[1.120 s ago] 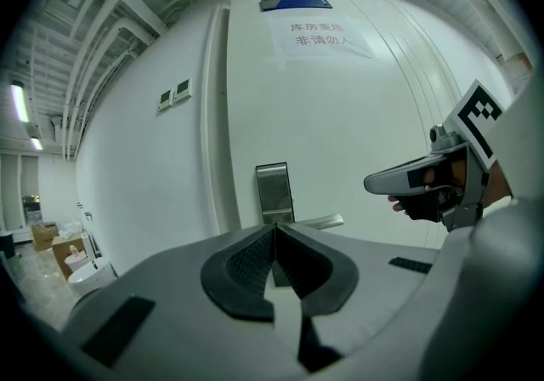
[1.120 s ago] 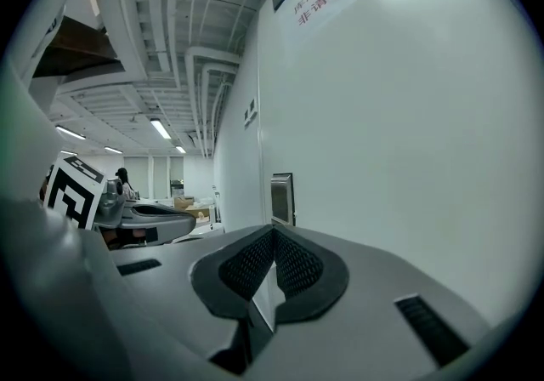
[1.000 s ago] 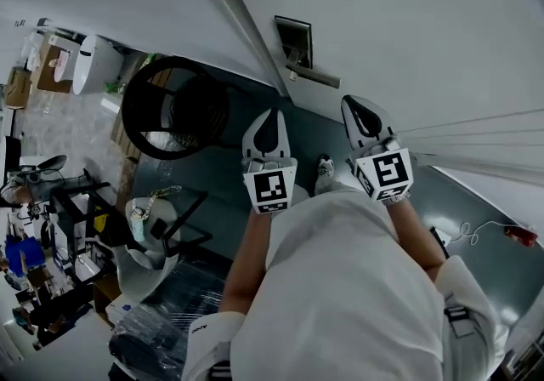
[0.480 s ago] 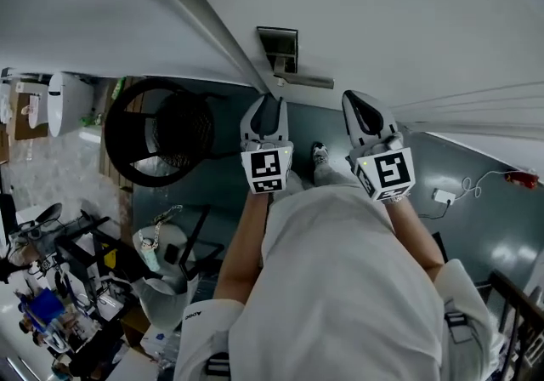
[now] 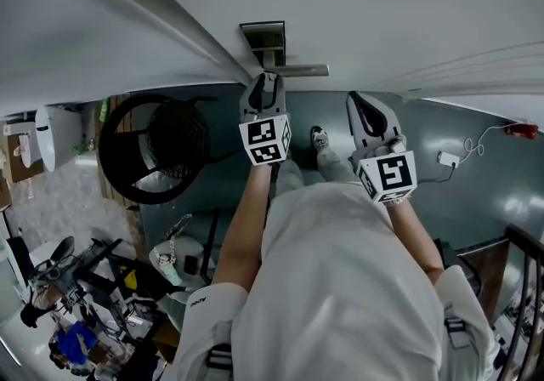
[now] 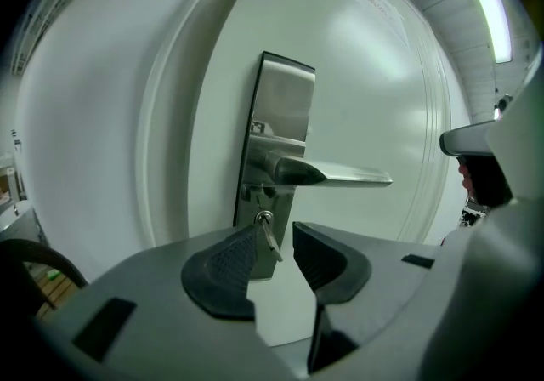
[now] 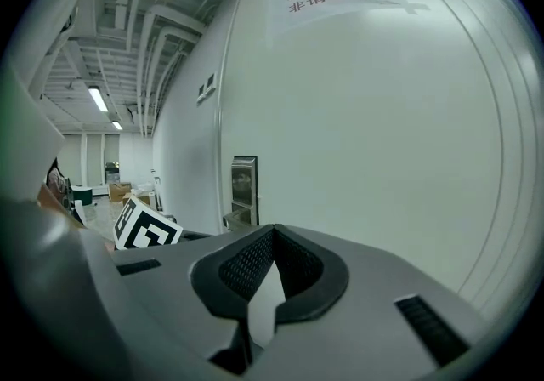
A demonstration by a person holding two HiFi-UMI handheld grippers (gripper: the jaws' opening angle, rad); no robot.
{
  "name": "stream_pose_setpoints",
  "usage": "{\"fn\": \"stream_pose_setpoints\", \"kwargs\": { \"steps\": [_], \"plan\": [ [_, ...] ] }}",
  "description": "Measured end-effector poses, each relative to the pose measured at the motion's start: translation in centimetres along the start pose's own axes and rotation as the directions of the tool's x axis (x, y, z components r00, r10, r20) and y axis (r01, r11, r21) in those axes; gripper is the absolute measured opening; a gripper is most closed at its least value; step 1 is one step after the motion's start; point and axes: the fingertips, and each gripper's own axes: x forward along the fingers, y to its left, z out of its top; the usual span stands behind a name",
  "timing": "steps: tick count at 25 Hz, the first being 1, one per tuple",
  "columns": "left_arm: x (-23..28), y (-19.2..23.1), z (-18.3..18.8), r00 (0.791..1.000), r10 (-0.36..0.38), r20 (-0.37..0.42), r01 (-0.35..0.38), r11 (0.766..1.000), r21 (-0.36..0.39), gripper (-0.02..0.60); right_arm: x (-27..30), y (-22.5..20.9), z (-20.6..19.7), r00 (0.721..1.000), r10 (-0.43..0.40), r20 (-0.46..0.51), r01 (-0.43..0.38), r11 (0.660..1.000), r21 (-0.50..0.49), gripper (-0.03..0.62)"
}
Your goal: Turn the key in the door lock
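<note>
Metal key point(image 6: 268, 235) sits ungripped between the left gripper's point(image 6: 277, 240) just-opening fingers; off-centre closure may pinch it crooked; right gripper's point(image 7: 272, 235) fingers are closed, empty.

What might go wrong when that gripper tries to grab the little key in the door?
1. The left gripper has just been opening its jaws, and the key sits off-centre, close beside one pad and not yet gripped. Closing now might catch only its edge, or let it slip.
2. The door handle sticks out just above the key, so the gripper might bump it while turning.
</note>
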Motion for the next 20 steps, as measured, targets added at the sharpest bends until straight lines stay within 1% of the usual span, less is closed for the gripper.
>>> {"fn": "stream_pose_setpoints", "kwargs": {
  "steps": [5,6,8,10,12,14,15,16,17,18,20],
  "plan": [
    [1.4,0.4,-0.6,1.0,-0.023,0.001,0.023,0.998,-0.058,0.138,-0.2,0.4,-0.4,0.999,-0.035,-0.015,0.035,0.999,-0.002,-0.008],
    [1.6,0.4,-0.7,1.0,-0.029,0.007,0.029,0.997,-0.075,0.125,-0.3,0.5,-0.5,0.999,-0.039,-0.019,0.039,0.999,-0.004,-0.008],
    [1.7,0.3,-0.7,0.999,-0.041,0.03,0.045,0.991,-0.123,0.065,-0.3,0.6,-0.7,0.999,-0.047,-0.027,0.047,0.999,-0.009,-0.008],
    [1.7,0.4,-0.7,0.997,-0.05,0.063,0.061,0.978,-0.198,0.046,-0.2,0.6,-0.8,0.998,-0.052,-0.032,0.052,0.999,-0.015,-0.008],
    [1.7,0.7,-0.8,0.994,-0.058,0.091,0.082,0.953,-0.29,0.039,-0.1,0.7,-0.8,0.998,-0.053,-0.036,0.052,0.998,-0.019,-0.008],
    [1.7,0.8,-0.8,0.992,-0.061,0.106,0.095,0.93,-0.354,0.037,0.0,0.8,-1.0,0.998,-0.052,-0.041,0.051,0.998,-0.022,-0.008],
    [1.7,0.9,-0.8,0.991,-0.063,0.115,0.103,0.917,-0.385,0.035,0.0,0.9,-1.1,0.998,-0.052,-0.045,0.051,0.998,-0.023,-0.008],
    [1.8,0.9,-0.9,0.989,-0.069,0.128,0.118,0.895,-0.429,0.034,0.0,1.0,-1.2,0.997,-0.051,-0.05,0.05,0.998,-0.024,-0.008],
    [1.8,0.9,-0.9,0.986,-0.078,0.145,0.14,0.863,-0.486,0.034,0.0,1.1,-1.3,0.997,-0.048,-0.053,0.046,0.999,-0.026,-0.008],
    [1.8,1.0,-1.0,0.983,-0.088,0.163,0.163,0.824,-0.543,0.031,0.1,1.3,-1.3,0.998,-0.043,-0.056,0.041,0.999,-0.027,-0.008],
    [1.8,1.1,-1.1,0.975,-0.104,0.195,0.206,0.754,-0.624,0.029,0.3,1.8,-1.4,0.998,-0.029,-0.056,0.027,0.999,-0.031,-0.008]
  ]
}}
